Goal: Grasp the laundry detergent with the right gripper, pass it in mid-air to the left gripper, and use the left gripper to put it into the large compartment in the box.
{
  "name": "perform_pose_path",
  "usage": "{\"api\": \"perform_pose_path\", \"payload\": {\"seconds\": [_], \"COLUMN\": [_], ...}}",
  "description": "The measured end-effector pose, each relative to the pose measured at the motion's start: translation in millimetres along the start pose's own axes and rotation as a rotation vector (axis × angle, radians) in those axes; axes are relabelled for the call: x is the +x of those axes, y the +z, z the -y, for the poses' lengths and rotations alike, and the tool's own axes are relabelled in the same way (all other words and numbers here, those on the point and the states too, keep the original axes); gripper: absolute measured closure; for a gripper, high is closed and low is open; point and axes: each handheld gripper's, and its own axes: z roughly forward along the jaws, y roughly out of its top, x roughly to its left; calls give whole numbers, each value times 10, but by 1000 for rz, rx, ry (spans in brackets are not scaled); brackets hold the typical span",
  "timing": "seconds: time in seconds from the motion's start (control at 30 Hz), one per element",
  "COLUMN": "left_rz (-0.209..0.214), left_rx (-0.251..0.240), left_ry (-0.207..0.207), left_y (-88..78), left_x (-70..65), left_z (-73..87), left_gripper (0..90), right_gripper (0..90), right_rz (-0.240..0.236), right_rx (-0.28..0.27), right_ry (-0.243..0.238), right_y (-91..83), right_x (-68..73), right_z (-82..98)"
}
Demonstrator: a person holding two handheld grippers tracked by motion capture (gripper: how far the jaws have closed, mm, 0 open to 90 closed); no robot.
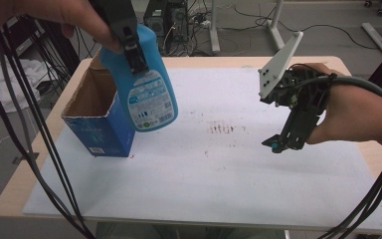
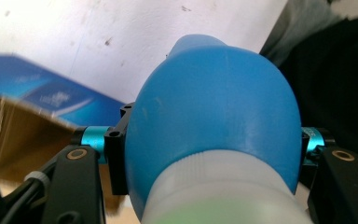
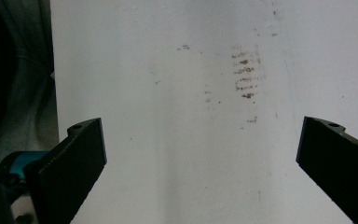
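left tongs [image 1: 134, 52] hold my bottle [image 1: 146, 94], long way down | box [image 1: 97, 112] just under, left | right tongs [image 1: 284, 142] wide open, far

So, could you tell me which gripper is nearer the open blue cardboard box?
Left gripper: above the blue cardboard box, clamping a blue bottle. Right gripper hangs far across the table.

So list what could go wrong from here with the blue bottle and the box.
1. The left gripper clamps the blue bottle on its rounded shoulder, tilted in the air; the smooth curve might slip out of the jaws.
2. The bottle hangs beside the open cardboard box; a swing could knock the light box over.
3. The right gripper is open over the white mat, apart from the box, so nothing steadies it.
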Motion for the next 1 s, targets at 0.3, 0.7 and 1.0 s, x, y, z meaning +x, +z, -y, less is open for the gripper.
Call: {"api": "perform_pose_path", "payload": {"seconds": [0.3,0.7,1.0], "left_rz": [-98,-157,-192], "left_rx": [-33,2,41], "left_ry": [-293,-643,-703], "left_y": [-342,-434,-248], "left_x": [238,654,857], "left_z": [249,667,697], "left_gripper": [384,384,384], "right_gripper": [6,6,6], "right_rz": [-14,-33,-32], "right_rx": [0,50,68], "right_ry": [-21,-40,-37], "right_y": [-13,-108,-97], "right_x": [16,-45,-75], "right_z": [-52,-131,-145]}}
